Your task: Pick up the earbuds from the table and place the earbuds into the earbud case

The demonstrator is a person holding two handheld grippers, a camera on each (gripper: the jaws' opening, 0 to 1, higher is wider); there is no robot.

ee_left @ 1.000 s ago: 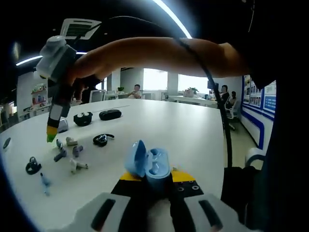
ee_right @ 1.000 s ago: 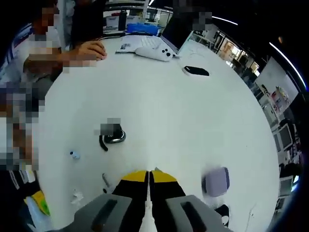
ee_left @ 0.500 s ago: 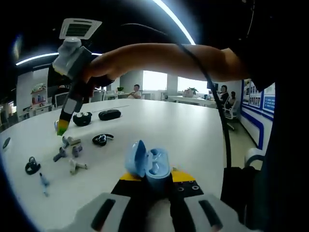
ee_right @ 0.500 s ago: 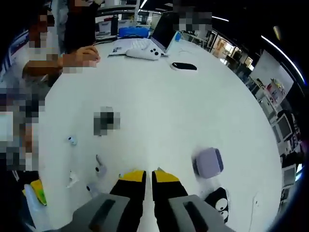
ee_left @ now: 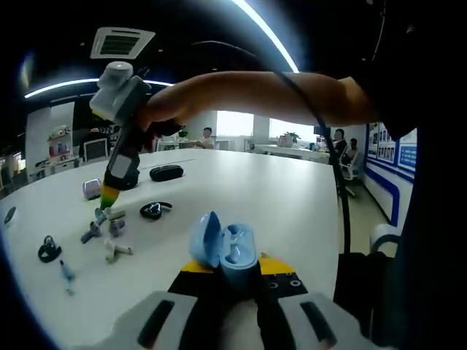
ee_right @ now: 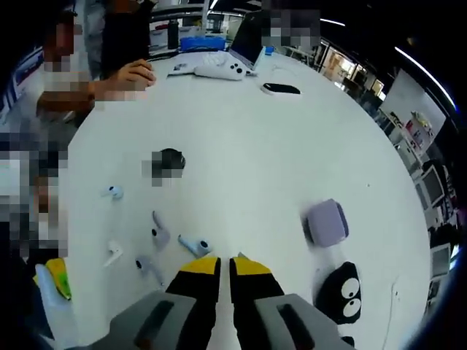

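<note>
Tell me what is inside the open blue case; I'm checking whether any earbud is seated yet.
The blue earbud case, held by the left gripper, shows two moulded wells, apparently empty. Its front wall hides their bottoms.

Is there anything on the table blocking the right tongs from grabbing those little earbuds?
Nothing visible blocks them. The right tongs hover just above the earbuds, with bare white table between; the purple case sits off to the side.
</note>
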